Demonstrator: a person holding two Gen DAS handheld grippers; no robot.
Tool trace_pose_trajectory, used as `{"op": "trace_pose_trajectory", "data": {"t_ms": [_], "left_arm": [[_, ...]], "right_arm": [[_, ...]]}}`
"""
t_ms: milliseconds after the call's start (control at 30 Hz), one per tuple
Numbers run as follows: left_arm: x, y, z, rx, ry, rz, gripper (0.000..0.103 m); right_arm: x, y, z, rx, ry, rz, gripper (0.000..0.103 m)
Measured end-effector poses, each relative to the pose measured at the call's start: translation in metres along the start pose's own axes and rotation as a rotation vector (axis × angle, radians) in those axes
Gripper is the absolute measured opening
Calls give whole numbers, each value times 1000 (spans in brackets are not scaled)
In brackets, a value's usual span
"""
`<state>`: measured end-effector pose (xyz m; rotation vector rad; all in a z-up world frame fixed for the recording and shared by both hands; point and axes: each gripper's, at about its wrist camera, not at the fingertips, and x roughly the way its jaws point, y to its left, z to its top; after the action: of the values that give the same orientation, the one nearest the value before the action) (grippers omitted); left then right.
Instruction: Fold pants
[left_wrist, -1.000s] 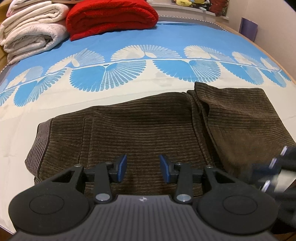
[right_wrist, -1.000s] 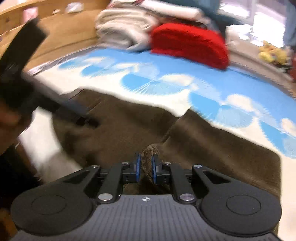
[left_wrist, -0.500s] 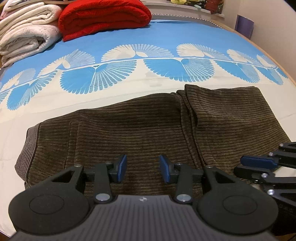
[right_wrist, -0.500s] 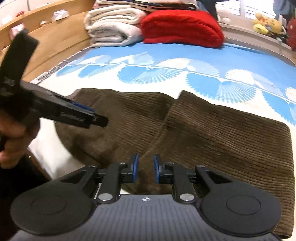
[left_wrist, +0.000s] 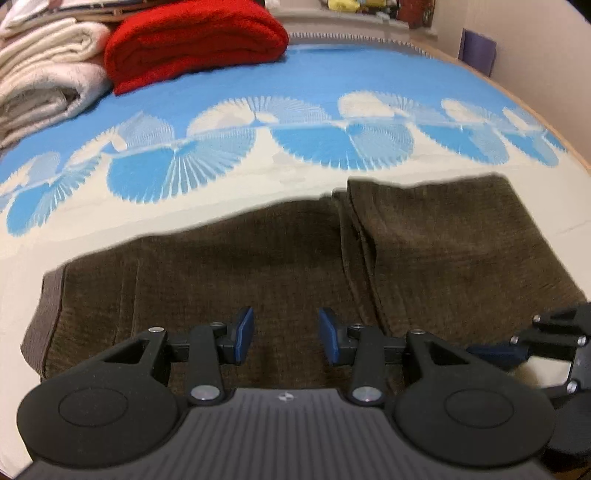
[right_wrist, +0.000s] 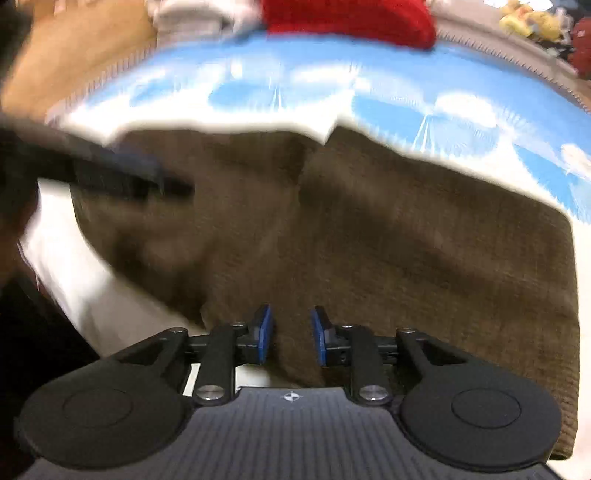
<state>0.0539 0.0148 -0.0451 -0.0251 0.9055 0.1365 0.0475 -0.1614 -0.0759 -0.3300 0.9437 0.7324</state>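
Observation:
Brown corduroy pants (left_wrist: 221, 266) lie across the bed, with the grey waistband (left_wrist: 40, 317) at the left and a folded-over layer (left_wrist: 461, 240) at the right. My left gripper (left_wrist: 286, 325) hovers over the pants' near edge, jaws apart and closing slightly, with nothing pinched. It shows as a dark blur (right_wrist: 129, 173) in the right wrist view. My right gripper (right_wrist: 291, 321) is low over the near edge of the pants (right_wrist: 406, 240). Its jaws are opening; fabric lies between the pads, which do not press it. The right gripper (left_wrist: 517, 347) also shows at the lower right of the left wrist view.
The blue and white bedspread (left_wrist: 332, 74) stretches beyond the pants. A folded red blanket (left_wrist: 192, 40) and white blankets (left_wrist: 44, 85) are stacked at the far left. A wooden bed frame (right_wrist: 74, 55) runs along the left, and a purple object (left_wrist: 478, 51) leans at the far right wall.
The right gripper's pads, nearly shut on a raised pinch of fabric a second ago, have spread apart and the fabric lies flat. The right gripper has sunk closer to the pants.

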Motion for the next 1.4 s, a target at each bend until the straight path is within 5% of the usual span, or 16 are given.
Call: {"op": "trace_pose_trajectory", "data": {"t_ms": [67,133,267,500,667,767,933,1000,1200,1400], "left_arm": [[-9,1,6,-8,-55,-2,17],[-15,0,14,8,-91,-36,12],[-15,-9,37,30,-129,-135,12],[30,-58,49,152,-94,-238,14],[48,-90,39,301,-100,-179,14],[59,-89,41,311,-102,-147,15],[102,-76,43,275,90,-11,20],[101,-68,47,220,90,1,21],[67,-44,57,69,7,-86,24],[51,-51,53,94,-11,-141,26]], "right_arm": [[-10,-3,3,14,-45,-22,27],[-27,-16,7,86,-121,-16,27],[-47,-48,4,231,-204,-118,36],[-60,-113,-19,480,-201,-355,44],[-50,-147,-48,683,-157,-438,65],[-50,-163,-65,784,-133,-427,65],[-40,-176,-85,898,-86,-395,70],[-38,-180,-89,923,-68,-386,74],[-30,-186,-93,992,-64,-347,74],[-21,-178,-84,930,-43,-260,71]]}}
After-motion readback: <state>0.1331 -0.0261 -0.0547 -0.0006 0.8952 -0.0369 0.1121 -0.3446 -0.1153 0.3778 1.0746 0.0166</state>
